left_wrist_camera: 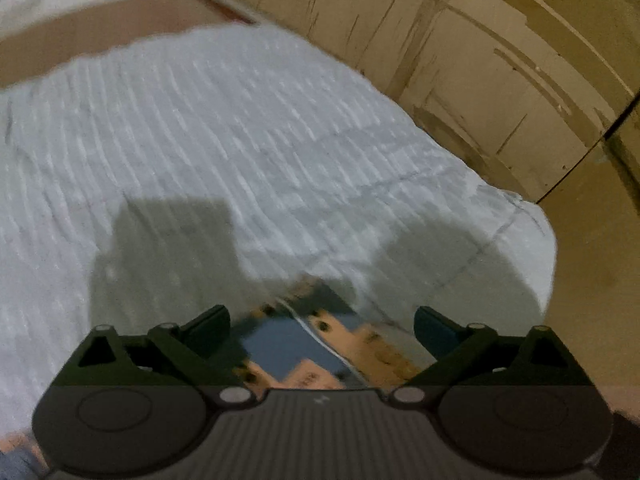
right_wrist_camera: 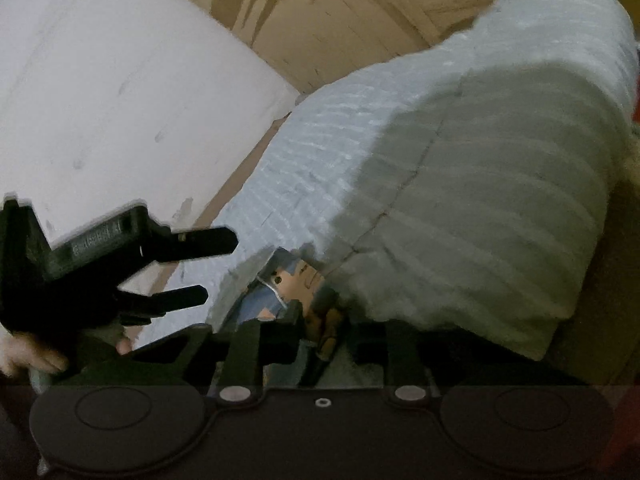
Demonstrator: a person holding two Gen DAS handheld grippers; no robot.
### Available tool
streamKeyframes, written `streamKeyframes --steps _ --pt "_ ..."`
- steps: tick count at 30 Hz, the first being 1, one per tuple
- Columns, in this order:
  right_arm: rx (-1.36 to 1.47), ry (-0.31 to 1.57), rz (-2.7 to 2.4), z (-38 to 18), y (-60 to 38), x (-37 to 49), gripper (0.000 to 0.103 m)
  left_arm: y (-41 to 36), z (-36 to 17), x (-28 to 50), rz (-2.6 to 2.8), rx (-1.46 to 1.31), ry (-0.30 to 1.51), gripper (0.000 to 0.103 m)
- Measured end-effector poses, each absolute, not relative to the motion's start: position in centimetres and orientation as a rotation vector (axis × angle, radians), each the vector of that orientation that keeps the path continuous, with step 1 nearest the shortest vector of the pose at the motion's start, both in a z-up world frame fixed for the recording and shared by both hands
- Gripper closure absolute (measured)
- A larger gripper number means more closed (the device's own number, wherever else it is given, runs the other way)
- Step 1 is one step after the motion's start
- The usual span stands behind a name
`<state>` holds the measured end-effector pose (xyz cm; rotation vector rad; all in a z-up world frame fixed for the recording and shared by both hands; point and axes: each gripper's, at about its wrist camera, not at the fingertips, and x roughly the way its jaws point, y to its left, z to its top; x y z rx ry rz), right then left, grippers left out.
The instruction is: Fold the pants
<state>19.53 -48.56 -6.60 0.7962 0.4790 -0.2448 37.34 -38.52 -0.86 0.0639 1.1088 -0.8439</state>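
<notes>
Pants lie lengthwise away from left gripper; fingers apart

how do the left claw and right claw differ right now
The left claw is wide open with its fingers apart, gripping nothing; the right claw is shut on the patterned pants. The left hangs above the pants, the right is at the fabric. Both are black and over the white bedspread.

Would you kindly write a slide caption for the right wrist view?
Right gripper closed on the hem of ribbed white pants; left gripper open alongside, above wooden floor.
</notes>
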Motion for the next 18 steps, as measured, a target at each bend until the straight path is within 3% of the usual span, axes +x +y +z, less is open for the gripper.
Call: streamKeyframes --steps 8,11,14,16,18 --pt "0.004 0.465 -0.141 -4.0 -39.4 20.7 0.089 -39.4 -0.9 37.6 -0.817 0.039 1.205 0.010" --pt "-0.143 0.479 -0.100 -4.3 -37.0 21.0 0.089 -39.5 -0.8 37.1 -0.807 0.079 1.197 0.020" --pt "-0.211 0.471 -0.095 -4.4 -35.8 21.1 0.089 -39.5 -1.3 36.4 -0.793 0.122 1.194 0.036" --pt "-0.235 0.469 -0.092 -4.3 -35.3 21.1 0.089 -39.2 -1.6 36.1 -0.772 0.125 1.189 0.060" --pt "-0.247 0.471 -0.091 -4.3 -35.2 21.0 0.089 -38.8 -1.7 36.0 -0.754 0.110 1.184 0.073"
